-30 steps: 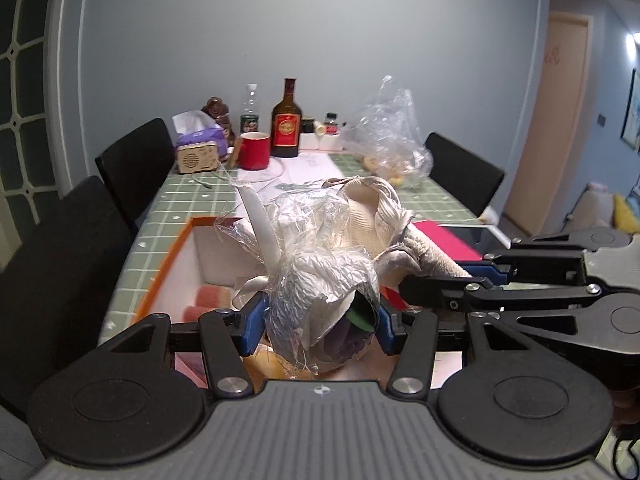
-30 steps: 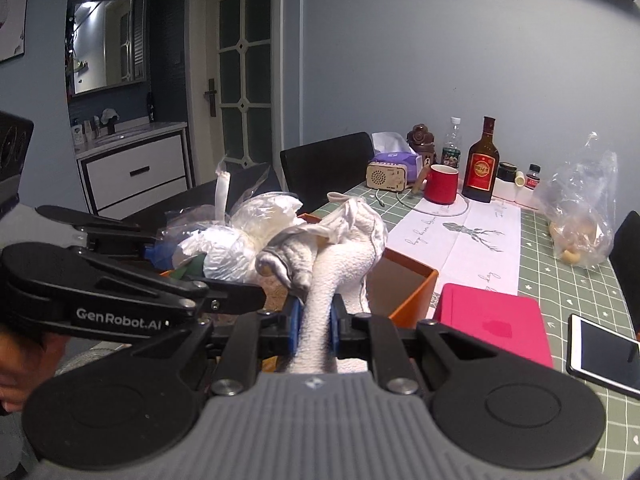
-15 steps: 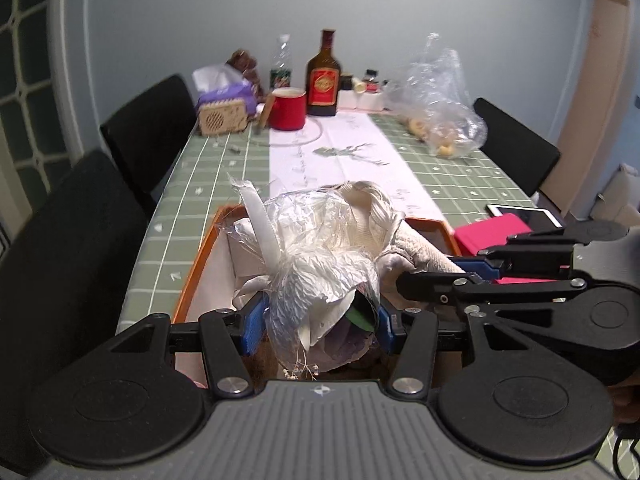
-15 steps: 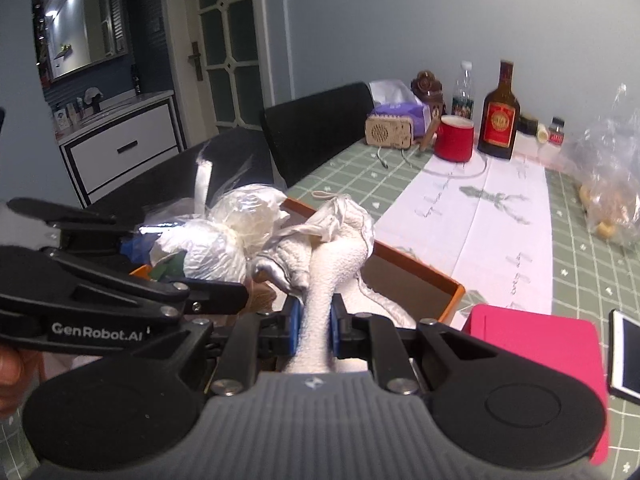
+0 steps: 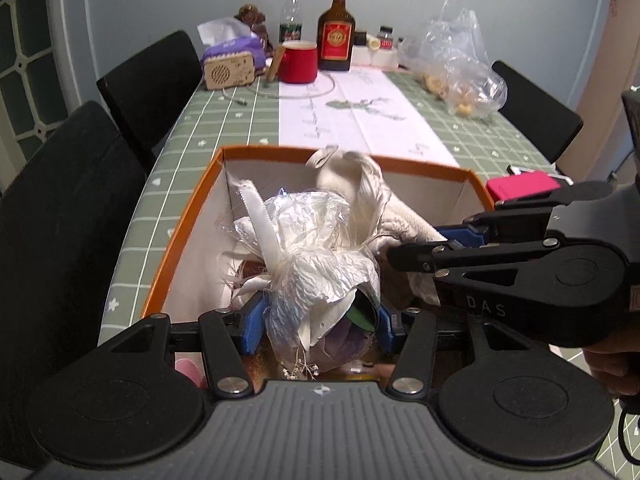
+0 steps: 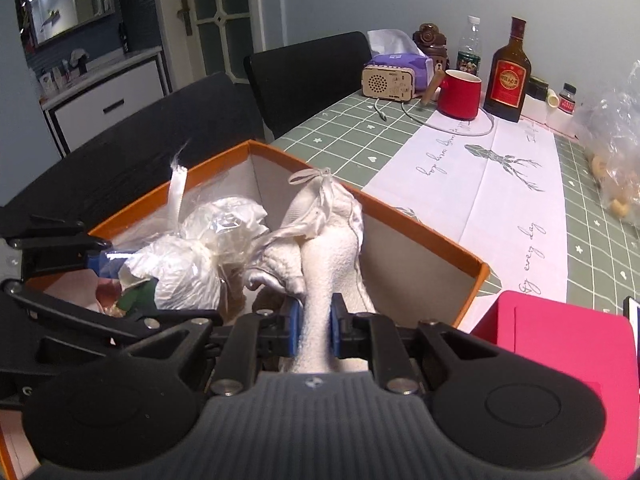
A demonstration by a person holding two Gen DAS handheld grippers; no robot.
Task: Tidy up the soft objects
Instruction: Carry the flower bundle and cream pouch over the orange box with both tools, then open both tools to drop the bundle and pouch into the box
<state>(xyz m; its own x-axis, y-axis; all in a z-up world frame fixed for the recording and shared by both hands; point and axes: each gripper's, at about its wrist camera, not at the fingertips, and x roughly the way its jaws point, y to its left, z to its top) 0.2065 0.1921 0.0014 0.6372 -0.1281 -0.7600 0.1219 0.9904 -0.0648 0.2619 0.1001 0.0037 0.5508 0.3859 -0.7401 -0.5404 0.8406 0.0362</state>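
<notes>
Crinkly cellophane bundle [image 5: 312, 264] is giving softly under your left hand-held gripper [image 5: 316, 322]; your right hand-held gripper [image 6: 315, 326] is pinching limp white towelling [image 6: 320, 280] mid-length.

Table: long, covered by a green grid-pattern tablecloth [image 5: 248, 120] [image 6: 344, 132] with small white stars and hearts.
Runner: white paper runner [image 5: 352, 120] [image 6: 500, 184] down the middle, printed with a deer and script.
Near end: orange box [image 5: 180, 232] [image 6: 424, 232] with white inside walls.
Right of box: pink case [image 5: 520, 186] [image 6: 560, 344]; a tablet edge just beyond it.
Far end: wooden speaker [image 5: 230, 73] [image 6: 388, 82], purple tissue pack [image 5: 236, 45], red mug [image 5: 298, 62] [image 6: 459, 94], dark liquor bottle [image 5: 337, 34] [image 6: 508, 76], clear water bottle [image 5: 291, 20] [image 6: 469, 50].
Far right: crumpled clear plastic bag [image 5: 456, 64] [image 6: 616, 140] holding pale round pieces.
Cable: white, lying beside the mug on the runner [image 6: 460, 130].
</notes>
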